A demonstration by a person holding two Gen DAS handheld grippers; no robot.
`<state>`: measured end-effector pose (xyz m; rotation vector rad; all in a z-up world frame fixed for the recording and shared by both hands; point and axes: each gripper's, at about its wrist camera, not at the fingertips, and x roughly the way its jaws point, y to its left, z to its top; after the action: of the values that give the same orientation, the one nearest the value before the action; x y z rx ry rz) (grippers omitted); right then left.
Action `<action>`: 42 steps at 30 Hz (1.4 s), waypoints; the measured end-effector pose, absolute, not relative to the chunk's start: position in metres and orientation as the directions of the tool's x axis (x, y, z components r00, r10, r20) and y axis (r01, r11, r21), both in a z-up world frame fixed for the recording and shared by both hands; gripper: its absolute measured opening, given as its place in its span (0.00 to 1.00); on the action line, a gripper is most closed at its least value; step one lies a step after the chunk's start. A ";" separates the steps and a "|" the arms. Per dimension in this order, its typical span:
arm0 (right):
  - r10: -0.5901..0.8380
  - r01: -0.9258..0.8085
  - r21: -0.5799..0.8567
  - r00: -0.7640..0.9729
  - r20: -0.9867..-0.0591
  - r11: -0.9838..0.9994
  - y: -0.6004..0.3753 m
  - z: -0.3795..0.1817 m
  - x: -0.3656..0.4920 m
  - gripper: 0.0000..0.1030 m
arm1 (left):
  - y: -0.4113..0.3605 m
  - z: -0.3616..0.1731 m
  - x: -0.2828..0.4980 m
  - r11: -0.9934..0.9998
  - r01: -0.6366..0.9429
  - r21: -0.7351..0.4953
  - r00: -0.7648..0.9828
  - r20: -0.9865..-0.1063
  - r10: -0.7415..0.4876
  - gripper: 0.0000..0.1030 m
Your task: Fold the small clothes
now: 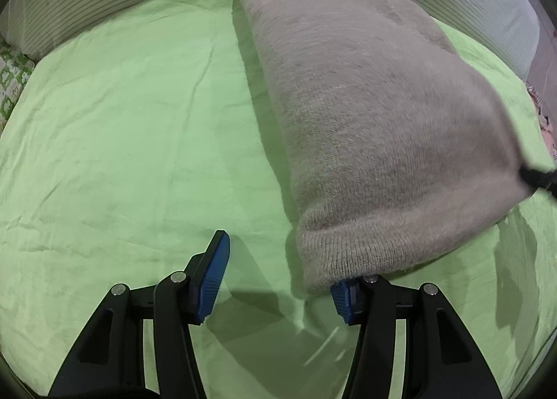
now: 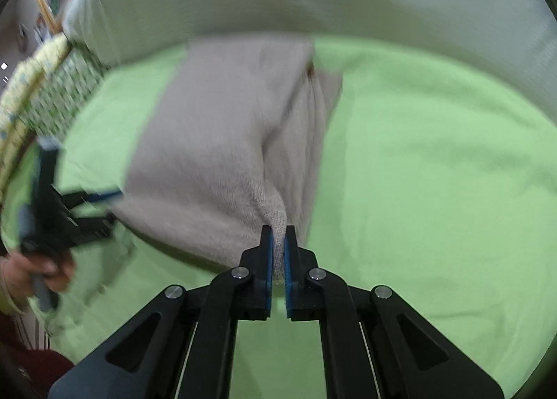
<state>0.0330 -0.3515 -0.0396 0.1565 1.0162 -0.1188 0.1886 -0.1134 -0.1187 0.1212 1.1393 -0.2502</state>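
Knit garment (image 1: 365,113) on green sheet (image 1: 122,138); right gripper (image 2: 277,249) fingers pinch its hem; left gripper (image 1: 278,273) fingers wide.

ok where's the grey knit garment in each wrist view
Left wrist: grey knit garment fills the upper right, its hem draped over the open left gripper's right finger.
Right wrist: centre, its corner pinched in the right gripper.
Shared landmark: green sheet.

My left wrist camera looks low along its tongs (image 1: 278,277) across the bed (image 1: 122,138). My right wrist camera, somewhat blurred, seems equally close, and both share the grey knit (image 1: 365,120).
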 end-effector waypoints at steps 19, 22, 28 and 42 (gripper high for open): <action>0.033 0.281 0.292 0.666 -0.745 0.914 -0.366 0.007 0.039 0.15 | -0.080 -0.080 0.171 0.944 0.289 -0.160 0.346 -0.902 -0.259 0.54; 0.042 0.289 0.317 0.676 -0.736 0.903 -0.366 0.006 0.058 0.16 | -0.080 -0.069 0.183 0.946 0.246 -0.209 0.361 -0.886 -0.290 0.58; 0.049 0.328 0.360 0.676 -0.735 0.873 -0.375 -0.004 0.092 0.17 | -0.099 -0.058 0.207 0.945 0.211 -0.251 0.394 -0.863 -0.318 0.58; 0.058 0.319 0.326 0.629 -0.775 0.890 -0.382 -0.030 0.134 0.11 | -0.112 -0.087 0.243 0.953 0.153 -0.262 0.364 -0.881 -0.301 0.67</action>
<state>0.1336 -0.3815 -0.0301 0.4644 0.8859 -0.1560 0.2429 -0.1123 -0.0868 -0.1441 1.1627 -0.2937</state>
